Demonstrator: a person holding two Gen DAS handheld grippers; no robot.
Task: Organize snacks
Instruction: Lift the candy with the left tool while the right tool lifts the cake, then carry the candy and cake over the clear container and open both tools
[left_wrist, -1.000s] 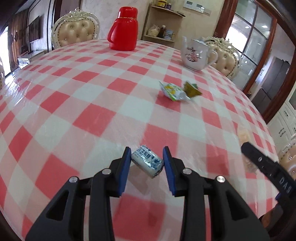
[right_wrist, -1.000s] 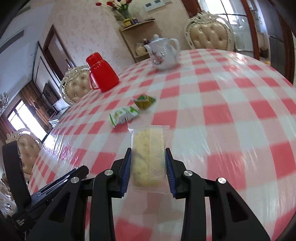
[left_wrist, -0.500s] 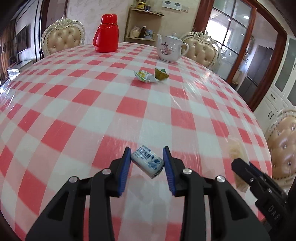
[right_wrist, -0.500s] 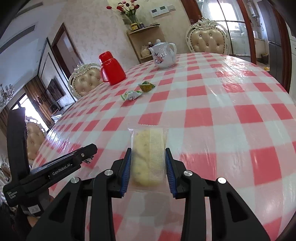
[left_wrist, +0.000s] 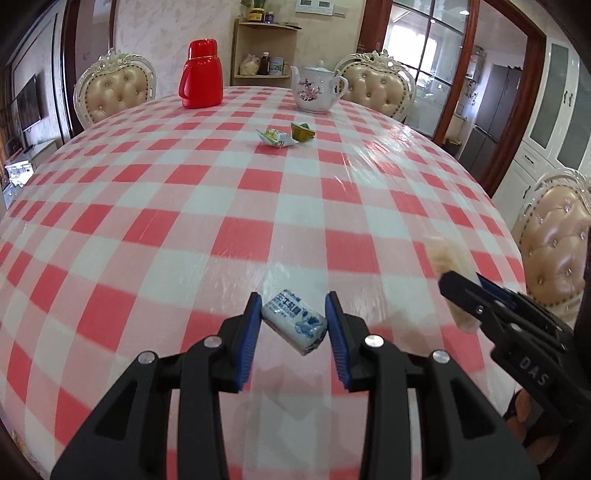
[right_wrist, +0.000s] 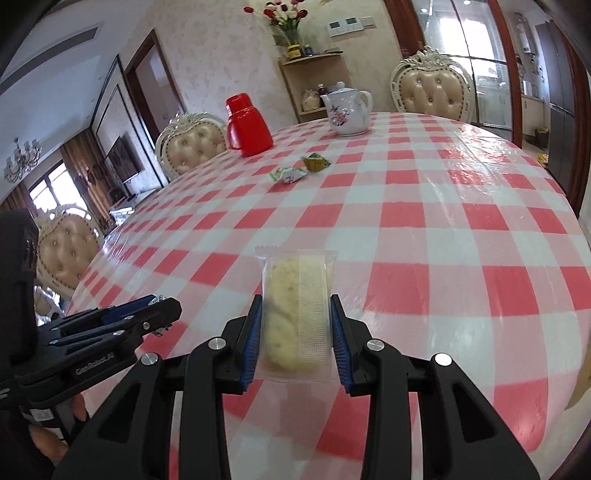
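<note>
With the left gripper (left_wrist: 293, 325) clenching a candy (left_wrist: 294, 324) cornerwise and the right gripper (right_wrist: 294, 332) clamped on a cracker packet (right_wrist: 296, 310), both well short of the teapot (left_wrist: 317, 89), that skewed candy might twist free.

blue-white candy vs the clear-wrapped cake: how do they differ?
The candy has an opaque blue-and-white printed wrapper; the cake has a clear one showing yellow pastry. The candy sits skewed between the left tongs; the cake runs straight along the right tongs, sticking out past them. The candy looks shorter. Both are gripped above the table.
</note>
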